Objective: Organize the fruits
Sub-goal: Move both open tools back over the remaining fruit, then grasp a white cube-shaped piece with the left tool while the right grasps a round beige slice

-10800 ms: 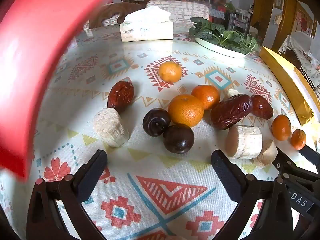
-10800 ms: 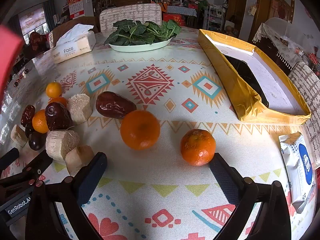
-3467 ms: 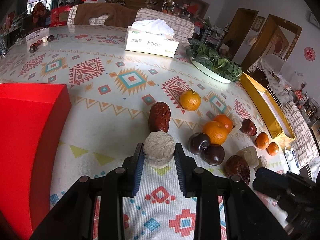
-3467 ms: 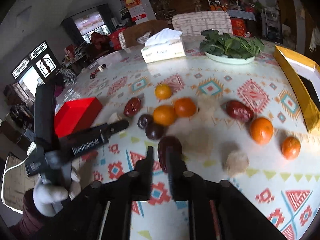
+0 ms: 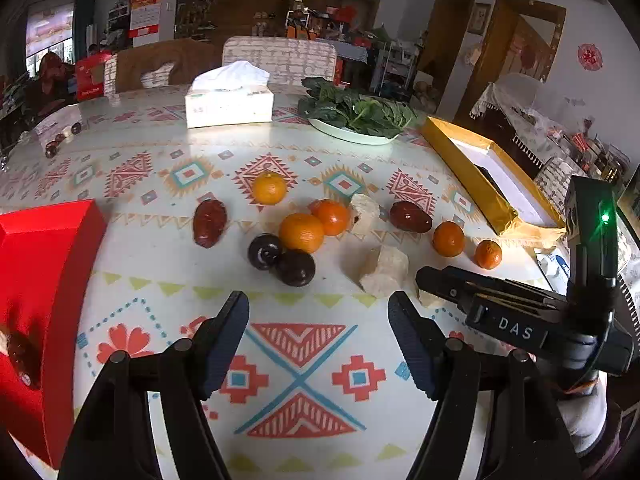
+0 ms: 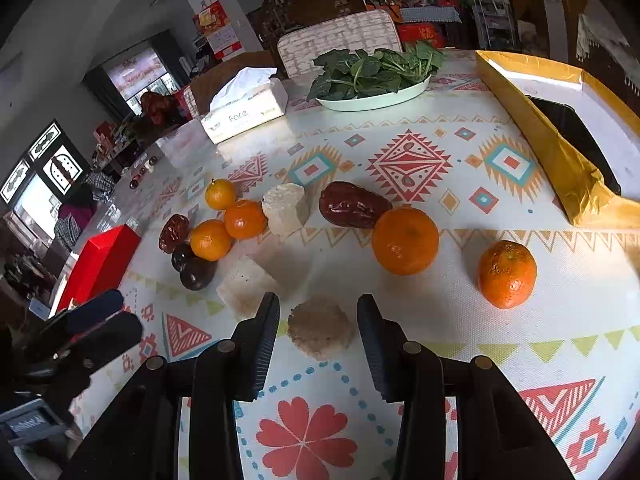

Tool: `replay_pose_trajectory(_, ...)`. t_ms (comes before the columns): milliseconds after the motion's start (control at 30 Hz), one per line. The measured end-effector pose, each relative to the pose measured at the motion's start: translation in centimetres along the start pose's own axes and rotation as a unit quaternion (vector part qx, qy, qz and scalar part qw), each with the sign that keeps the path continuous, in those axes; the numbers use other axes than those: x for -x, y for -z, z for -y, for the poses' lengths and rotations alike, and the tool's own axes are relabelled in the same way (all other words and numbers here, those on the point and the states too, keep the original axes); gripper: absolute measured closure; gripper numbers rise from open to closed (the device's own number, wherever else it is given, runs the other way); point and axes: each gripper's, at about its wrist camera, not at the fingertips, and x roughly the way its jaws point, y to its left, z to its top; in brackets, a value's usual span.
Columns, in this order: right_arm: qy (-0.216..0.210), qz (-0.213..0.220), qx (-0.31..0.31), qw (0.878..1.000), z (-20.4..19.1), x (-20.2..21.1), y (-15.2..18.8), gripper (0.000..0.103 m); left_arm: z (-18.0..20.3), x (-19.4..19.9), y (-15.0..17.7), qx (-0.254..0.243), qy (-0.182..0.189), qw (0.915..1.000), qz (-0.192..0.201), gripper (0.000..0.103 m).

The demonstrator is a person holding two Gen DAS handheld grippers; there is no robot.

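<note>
**Fruit spread on the patterned table, both grippers low over it**

We saw the table (image 5: 312, 364) under its patterned cloth filling both views. At its far right edge lay the gold box (image 6: 560, 148), open, and at the left edge the red box (image 5: 44, 280); a dark shape low on the red box's side was too blurred for us to name. Behind the fruit stood the tissue box (image 5: 229, 105) and the plate of greens (image 6: 372, 80).

Our left gripper (image 5: 318, 334) hung over bare cloth with its fingers well apart and nothing between them. Our right gripper (image 6: 318, 338) had its fingers part-way apart on either side of a pale sugarcane piece (image 6: 320, 326), which rested on the cloth; a gap showed on each side, so the pads did not press it.

The fruits lay loose in the middle of the table. The largest orange (image 6: 405, 240) sat just beside a red date (image 6: 354, 204), with a smaller orange (image 6: 507, 274) apart to its right. Further left, three small oranges (image 6: 245, 218) clustered with two dark plums (image 5: 296, 267) and another date (image 5: 210, 222). Two more sugarcane pieces (image 6: 286, 208) lay among them.
</note>
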Motion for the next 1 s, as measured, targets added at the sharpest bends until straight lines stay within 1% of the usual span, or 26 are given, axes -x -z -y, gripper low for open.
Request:
replay_pose_trajectory(33, 0.000, 0.000, -0.001, 1.000, 0.0, 0.0, 0.1, 0.069, 0.2, -0.3, -0.1, -0.002, 0.002, 1.0000, -0.002, 0.031)
replay_pose_trajectory(167, 0.006, 0.008, -0.013, 1.000, 0.4, 0.4, 0.2, 0.069, 1.2, -1.5, -0.8, -0.021, 0.008, 0.9997, -0.006, 0.031)
replay_pose_trajectory(233, 0.010, 0.014, -0.021, 1.000, 0.7, 0.7, 0.2, 0.069, 2.0, -1.9, -1.0, -0.039, 0.010, 0.9992, -0.001, 0.031)
replay_pose_trajectory(333, 0.014, 0.020, -0.037, 0.999, 1.4, 1.1, 0.1, 0.069, 3.6, -3.0, -1.5, -0.079, 0.009, 0.9968, 0.001, 0.032)
replay_pose_trajectory(367, 0.015, 0.020, -0.043, 0.999, 1.7, 1.2, 0.1, 0.069, 4.1, -3.6, -1.7, -0.092, 0.007, 0.9957, -0.002, 0.032)
replay_pose_trajectory(467, 0.014, 0.023, -0.061, 0.998, 2.4, 1.4, 0.0, 0.069, 4.8, -5.2, -2.1, -0.108, 0.016, 0.9939, -0.018, 0.032)
replay_pose_trajectory(533, 0.015, 0.024, -0.070, 0.997, 2.8, 1.5, 0.0, 0.069, 5.0, -6.5, -2.1, -0.113, 0.014, 0.9929, -0.034, 0.035)
replay_pose_trajectory(567, 0.016, 0.024, -0.073, 0.997, 2.9, 1.5, 0.0, 0.069, 5.0, -6.9, -2.0, -0.114, 0.016, 0.9925, -0.040, 0.037)
replay_pose_trajectory(600, 0.014, 0.024, -0.078, 0.997, 3.1, 1.6, 0.0, 0.069, 5.0, -7.2, -1.9, -0.114, 0.016, 0.9923, -0.045, 0.043)
replay_pose_trajectory(633, 0.013, 0.024, -0.080, 0.996, 3.2, 1.6, 0.1, 0.069, 4.9, -7.6, -1.8, -0.113, 0.016, 0.9921, -0.051, 0.054)
replay_pose_trajectory(667, 0.012, 0.024, -0.081, 0.996, 3.2, 1.7, 0.1, 0.069, 4.9, -7.8, -1.7, -0.112, 0.021, 0.9919, -0.055, 0.060)
replay_pose_trajectory(700, 0.013, 0.024, -0.080, 0.996, 3.2, 1.7, 0.1, 0.069, 5.0, -7.8, -1.7, -0.112, 0.018, 0.9923, -0.050, 0.067)
replay_pose_trajectory(767, 0.013, 0.024, -0.078, 0.997, 3.2, 1.7, 0.1, 0.069, 4.5, -7.8, -1.7, -0.098, 0.021, 0.9938, -0.049, 0.067)
replay_pose_trajectory(867, 0.013, 0.025, -0.076, 0.997, 3.2, 1.7, 0.2, 0.069, 3.6, -7.0, -1.8, -0.074, 0.021, 0.9964, -0.037, 0.067)
replay_pose_trajectory(1000, 0.012, 0.027, -0.071, 0.997, 3.0, 1.7, 0.0, 0.069, 2.1, -4.3, -1.8, -0.047, 0.022, 0.9986, -0.010, 0.067)
